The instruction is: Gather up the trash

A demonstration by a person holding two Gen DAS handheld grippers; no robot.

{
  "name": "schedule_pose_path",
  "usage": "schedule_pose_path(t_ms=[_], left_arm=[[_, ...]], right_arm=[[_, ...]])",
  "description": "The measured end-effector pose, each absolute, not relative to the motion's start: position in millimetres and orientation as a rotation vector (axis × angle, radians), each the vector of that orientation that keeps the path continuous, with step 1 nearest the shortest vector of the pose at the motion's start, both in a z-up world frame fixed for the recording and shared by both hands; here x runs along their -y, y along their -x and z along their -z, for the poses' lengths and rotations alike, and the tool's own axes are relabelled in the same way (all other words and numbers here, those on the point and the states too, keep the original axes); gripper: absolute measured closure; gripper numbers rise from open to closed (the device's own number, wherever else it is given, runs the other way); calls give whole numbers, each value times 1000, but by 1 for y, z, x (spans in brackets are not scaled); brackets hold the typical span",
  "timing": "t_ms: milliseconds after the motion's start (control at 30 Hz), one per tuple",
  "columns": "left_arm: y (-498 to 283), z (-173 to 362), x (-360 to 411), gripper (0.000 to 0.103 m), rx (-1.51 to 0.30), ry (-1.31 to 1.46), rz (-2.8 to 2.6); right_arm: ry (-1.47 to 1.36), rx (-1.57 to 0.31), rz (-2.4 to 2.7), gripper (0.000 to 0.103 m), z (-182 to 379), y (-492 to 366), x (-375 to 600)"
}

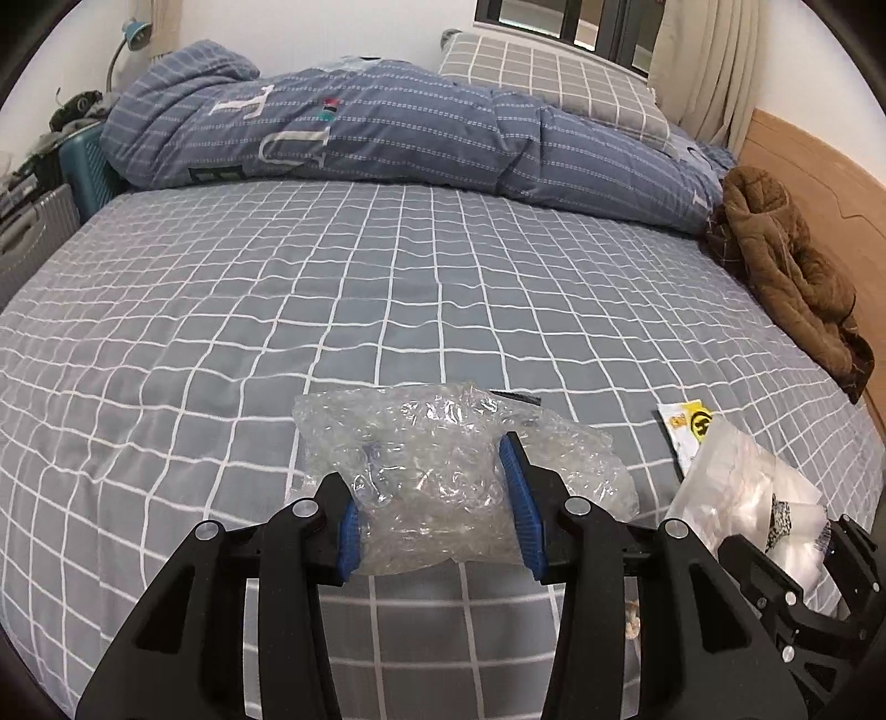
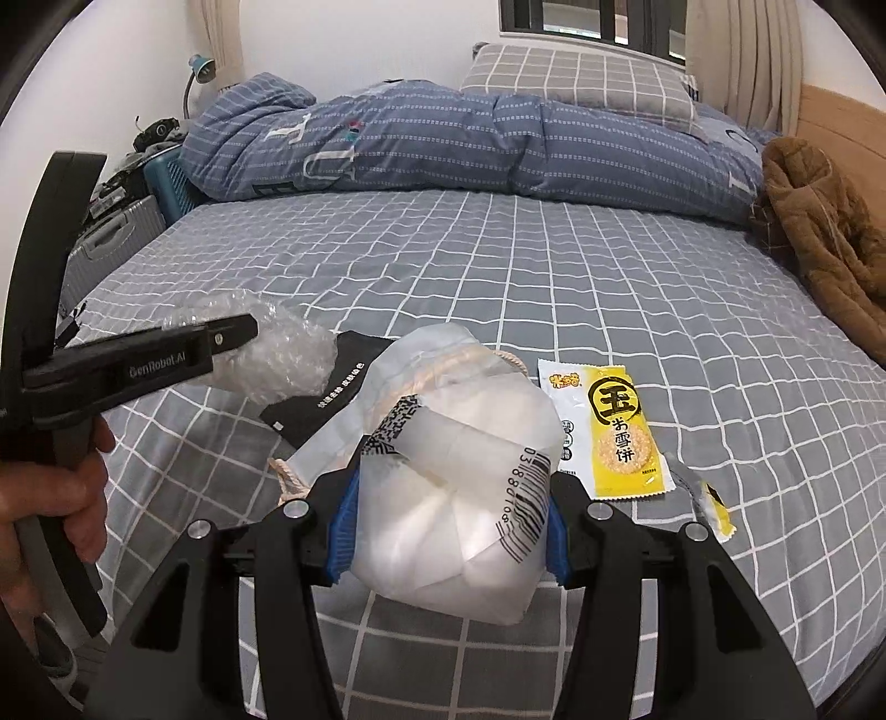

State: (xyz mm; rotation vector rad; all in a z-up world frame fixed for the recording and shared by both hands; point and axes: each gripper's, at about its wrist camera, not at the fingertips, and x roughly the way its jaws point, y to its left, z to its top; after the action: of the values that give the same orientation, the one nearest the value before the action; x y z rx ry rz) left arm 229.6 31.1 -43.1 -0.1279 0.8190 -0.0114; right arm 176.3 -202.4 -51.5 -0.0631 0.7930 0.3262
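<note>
The left tool [image 1: 437, 498] grips a wad of bubble wrap [image 1: 443, 471]; the right tool [image 2: 451, 526] clamps a white plastic bag [image 2: 459, 498] above the bed [image 2: 498, 277], a yellow snack wrapper [image 2: 614, 432] lying just beside.

Both views are evenly lit by soft, cool indoor light, moderately bright, with no hard shadows on the bed sheet [image 1: 387, 288]; only faint shade lies under the bubble wrap [image 1: 443, 487]. The window [image 2: 587, 19] at the top looks dark. Small glints show on the bubble wrap and on the metal rivets of each hand-held gripper. Fisheye distortion bows the sheet's white grid outward, and black vignette fills the corners. Focus is fair at the centre; the nearest sheet along the bottom edge is soft, and the white plastic bag [image 2: 459, 498] looks slightly blown out.
</note>
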Motion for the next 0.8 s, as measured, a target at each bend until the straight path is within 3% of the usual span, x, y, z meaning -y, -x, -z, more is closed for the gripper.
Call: schedule_pose_path(t_ms=[800], left_arm=[[-133,26,-22,60,-800,108,14]], right_arm=[[47,-737,-308,53,23,-116,224]])
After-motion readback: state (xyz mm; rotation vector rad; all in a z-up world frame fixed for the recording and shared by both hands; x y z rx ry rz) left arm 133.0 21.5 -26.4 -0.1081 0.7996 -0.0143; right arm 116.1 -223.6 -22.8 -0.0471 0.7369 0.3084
